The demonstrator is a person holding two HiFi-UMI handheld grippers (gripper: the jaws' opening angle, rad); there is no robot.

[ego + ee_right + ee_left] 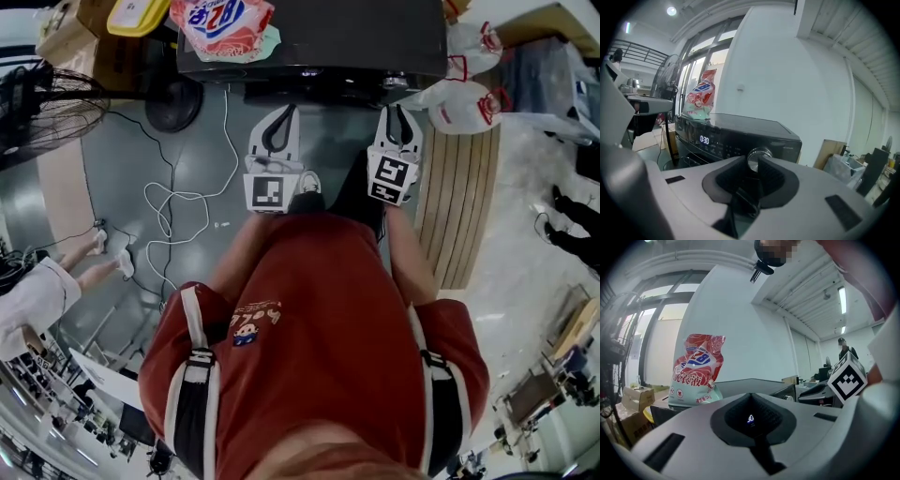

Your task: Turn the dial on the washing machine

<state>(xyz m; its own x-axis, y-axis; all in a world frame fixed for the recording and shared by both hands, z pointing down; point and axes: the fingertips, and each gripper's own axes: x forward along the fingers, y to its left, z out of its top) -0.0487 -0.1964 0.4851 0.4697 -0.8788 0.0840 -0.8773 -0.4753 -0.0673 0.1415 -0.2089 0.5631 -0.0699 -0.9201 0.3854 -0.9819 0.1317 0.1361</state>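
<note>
The black washing machine (309, 37) stands at the top of the head view. Its silver dial (394, 82) sits on the front panel at the right. My right gripper (397, 110) points at the dial from just short of it. In the right gripper view the dial (758, 157) shows through the narrow slit between the jaws of that gripper (758, 166), which stand slightly open with no pad pressing on it. A lit display (704, 139) glows left of the dial. My left gripper (284, 111) hangs shut and empty in front of the machine, left of the dial.
A red and white detergent bag (220, 23) lies on the machine's top at the left. White plastic bags (464, 98) and a slatted wooden board (459, 197) are to the right. A white cable (178, 202) loops on the floor, with a fan (37, 103) at far left.
</note>
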